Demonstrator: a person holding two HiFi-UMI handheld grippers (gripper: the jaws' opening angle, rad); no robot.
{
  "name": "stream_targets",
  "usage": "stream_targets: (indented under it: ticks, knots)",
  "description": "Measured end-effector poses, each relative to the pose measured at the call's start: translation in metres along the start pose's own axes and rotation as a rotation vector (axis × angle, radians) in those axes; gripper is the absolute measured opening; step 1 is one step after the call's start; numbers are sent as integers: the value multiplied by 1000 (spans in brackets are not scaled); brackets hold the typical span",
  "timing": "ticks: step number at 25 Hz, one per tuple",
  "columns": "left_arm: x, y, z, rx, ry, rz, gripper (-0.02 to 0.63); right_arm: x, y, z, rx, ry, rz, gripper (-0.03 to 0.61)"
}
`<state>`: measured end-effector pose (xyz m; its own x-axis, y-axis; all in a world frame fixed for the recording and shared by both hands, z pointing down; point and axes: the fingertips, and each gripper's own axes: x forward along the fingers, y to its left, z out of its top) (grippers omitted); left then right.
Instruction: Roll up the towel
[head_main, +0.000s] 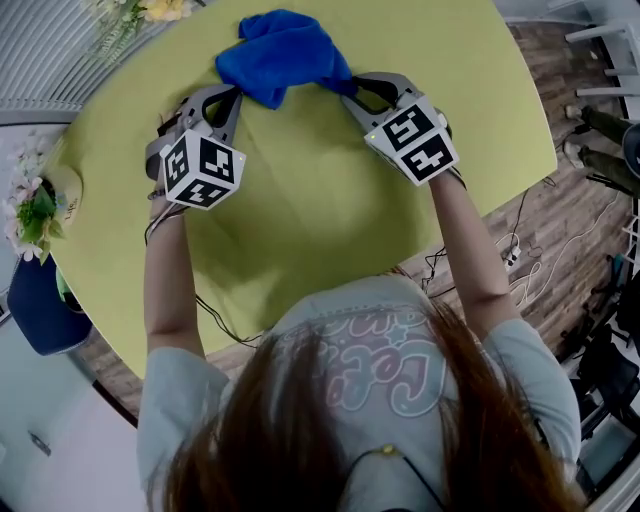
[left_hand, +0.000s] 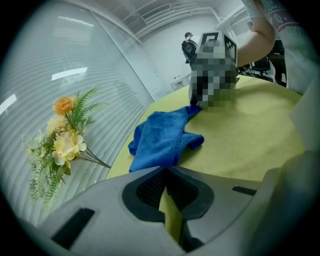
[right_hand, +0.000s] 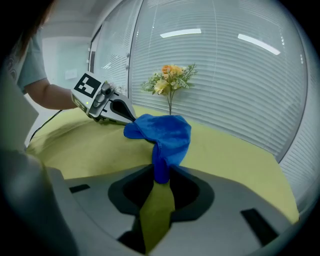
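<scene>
nearest the head camera we have the person's hair (head_main: 330, 440) and pale shirt (head_main: 400, 350). both forearms reach forward from there over the yellow-green table (head_main: 300, 210). the towel (head_main: 283, 52), blue and bunched into a loose heap, lies at the far side of the table between the two gripper tips. it is not yet spread or rolled.

the left gripper (head_main: 238, 97) has its jaws together on the towel's near left edge. its own view shows only a thin sliver of cloth at the tips. the right gripper (head_main: 352, 92) stands narrow, its pads pressed on a thicker twisted fold at the right corner, and the cloth rises from the jaws into the heap.

we judge the step in hand to be taking two corners, so that the heap can be pulled out flat before any rolling begins.

faults to expect:
- the left hold looks shallow. if the two grippers draw apart briskly, that edge may slip out and the towel would hang from the right gripper alone.
- the right gripper may hold more than one layer. the towel would then open twisted, not flat, and a roll started on it would come out skewed.
- the towel lies near the far rim, with flowers (left_hand: 67, 135) just beyond it. a pull directed away from the person could drag cloth over the rim.
</scene>
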<state>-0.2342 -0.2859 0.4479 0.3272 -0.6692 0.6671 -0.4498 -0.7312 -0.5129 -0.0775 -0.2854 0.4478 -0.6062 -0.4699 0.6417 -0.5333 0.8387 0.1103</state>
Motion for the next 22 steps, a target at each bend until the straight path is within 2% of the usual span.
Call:
stream_targets:
  ticks: [1, 3, 9, 14, 16, 22]
  knots:
    - [0, 1, 0, 1, 1, 8, 13, -1, 0, 0, -12, 3, -11, 96]
    - [-3, 4, 0, -10, -2, 28, 12, -2, -4, -1, -26, 6, -52, 25]
    - [-14, 13, 2, -135, -48, 57, 11, -7, -12, 0, 24, -28, -101, 22]
    - [-15, 8, -1, -73, -15, 57, 11, -16, -23, 2, 56, -65, -144, 21]
    - [-19, 10, 0, -93, -24, 64, 11, -20, -26, 4, 62, -84, -155, 21]
    - [-47, 32, 9, -172, -57, 157, 10, -42, -39, 21, 65, -175, -205, 20]
